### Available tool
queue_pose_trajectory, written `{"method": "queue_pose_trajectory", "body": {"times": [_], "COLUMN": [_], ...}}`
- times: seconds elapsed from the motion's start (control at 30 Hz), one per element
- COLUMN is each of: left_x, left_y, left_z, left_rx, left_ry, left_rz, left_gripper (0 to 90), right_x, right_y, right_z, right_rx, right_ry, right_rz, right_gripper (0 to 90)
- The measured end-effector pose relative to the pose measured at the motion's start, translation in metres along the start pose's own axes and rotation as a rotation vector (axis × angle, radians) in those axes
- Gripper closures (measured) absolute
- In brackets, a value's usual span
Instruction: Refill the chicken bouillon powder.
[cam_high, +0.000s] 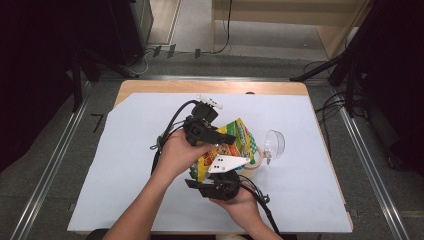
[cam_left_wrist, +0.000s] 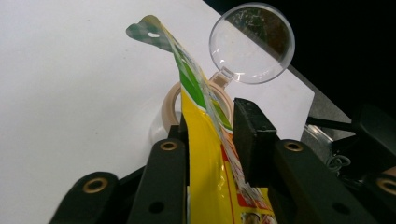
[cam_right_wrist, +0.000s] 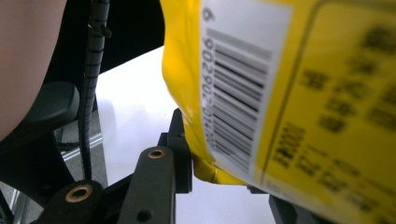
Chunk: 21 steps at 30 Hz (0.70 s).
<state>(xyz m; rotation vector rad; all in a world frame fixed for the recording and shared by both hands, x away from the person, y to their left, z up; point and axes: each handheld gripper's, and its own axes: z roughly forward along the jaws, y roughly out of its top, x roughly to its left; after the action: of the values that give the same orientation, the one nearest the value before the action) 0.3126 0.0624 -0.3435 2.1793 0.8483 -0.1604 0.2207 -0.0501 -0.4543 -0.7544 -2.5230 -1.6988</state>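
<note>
Nearest the person's side of the table, the right gripper (cam_high: 220, 186) is raised from below against the bottom edge of a yellow snack packet (cam_high: 227, 146); the right gripper view shows the near jaw touching the packet's bottom seam by the barcode panel (cam_right_wrist: 233, 102), while the far jaw is hidden behind the film, so a pinch is probable but cannot be told for certain; just beyond it, the left gripper (cam_high: 215, 134) comes in from the left at mid-height of the packet; the left gripper view shows the packet (cam_left_wrist: 205, 154) standing between the jaws, against the left one, with a gap visible before the right pad, so this gripper stands spread about the packet rather than pinching it; the packet is held up off the white sheet (cam_high: 125, 165), tilted, over a beige-rimmed jar (cam_high: 252, 167) with a clear hinged lid (cam_high: 275, 142) swung open to the far right; judged as a handling matter, the packet is light, soft, crinkly and slippery film, liable to buckle or slide if taken mid-panel; the stiffer sealed seams at top and bottom are the sound places to grip; the left gripper view alone discloses the jar rim (cam_left_wrist: 170, 100) and lid (cam_left_wrist: 252, 42) directly beyond the packet's curled top seam; the right gripper view alone discloses the printed rear face.
</note>
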Motion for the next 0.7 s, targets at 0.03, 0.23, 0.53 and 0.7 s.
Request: {"method": "queue_pose_trajectory", "body": {"times": [0.03, 0.23, 0.53, 0.7], "left_x": [0.0003, 0.0000, -0.0064, -0.0065], "left_y": [0.0001, 0.0004, 0.0021, 0.0053], "left_z": [-0.0007, -0.0074, -0.0044, -0.0054], "left_rx": [-0.005, -0.042, -0.001, 0.014], "left_ry": [-0.006, -0.022, 0.026, 0.026], "left_rz": [-0.008, -0.041, -0.010, -0.006], "left_gripper": [70.2, 66.4, 81.0, 82.6], "right_x": [-0.0003, 0.0008, 0.0011, 0.0025], "right_y": [0.0006, 0.0054, 0.0040, 0.0047], "right_z": [-0.0004, -0.0038, 0.0010, 0.0019], "right_rx": [-0.005, -0.018, -0.020, 0.000], "right_ry": [-0.003, 0.008, 0.029, 0.025], "right_rz": [-0.003, 0.008, 0.030, -0.028], "right_gripper": [70.5, 70.5, 69.9, 66.4]}}
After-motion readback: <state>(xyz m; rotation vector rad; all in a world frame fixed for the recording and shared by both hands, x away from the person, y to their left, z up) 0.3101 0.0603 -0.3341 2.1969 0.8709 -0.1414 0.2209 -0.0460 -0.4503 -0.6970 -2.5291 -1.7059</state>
